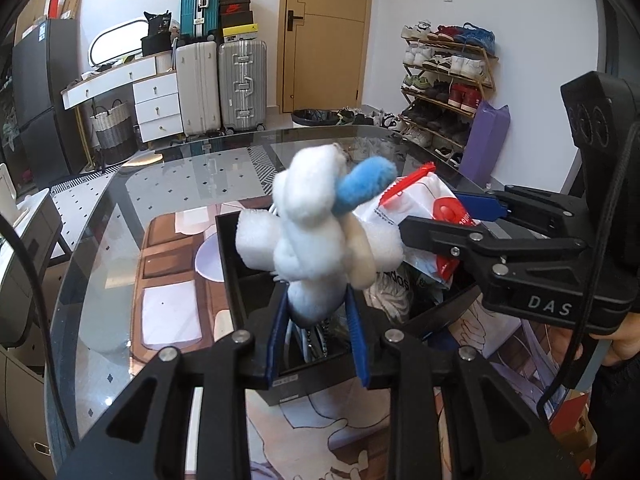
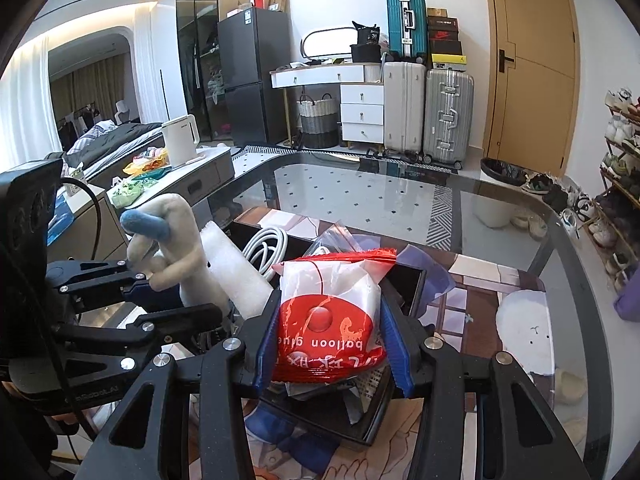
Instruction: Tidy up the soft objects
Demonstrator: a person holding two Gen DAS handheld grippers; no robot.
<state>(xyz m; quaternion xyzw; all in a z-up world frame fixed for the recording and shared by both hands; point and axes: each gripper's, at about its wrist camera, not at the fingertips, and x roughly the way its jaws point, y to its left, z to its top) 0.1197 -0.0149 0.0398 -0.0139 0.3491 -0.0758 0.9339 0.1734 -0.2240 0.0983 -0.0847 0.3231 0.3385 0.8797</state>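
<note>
My left gripper [image 1: 316, 312] is shut on a white plush toy [image 1: 308, 224] with a blue ear, held above a black box [image 1: 236, 276]. The toy also shows in the right wrist view [image 2: 176, 240]. My right gripper [image 2: 332, 340] is shut on a red-and-white balloon glue bag [image 2: 328, 312], held over the same box [image 2: 404, 292]. That bag appears in the left wrist view [image 1: 420, 204] at right, beside the toy. White foam blocks [image 2: 236, 272] and a coiled white cable [image 2: 268, 248] lie in the box.
The box stands on a glass table [image 1: 168, 184] over a printed mat. A white plush [image 2: 524, 324] lies on the table to the right. A white kettle [image 2: 180, 136] stands on a side counter at left. Suitcases, a shoe rack and a door are behind.
</note>
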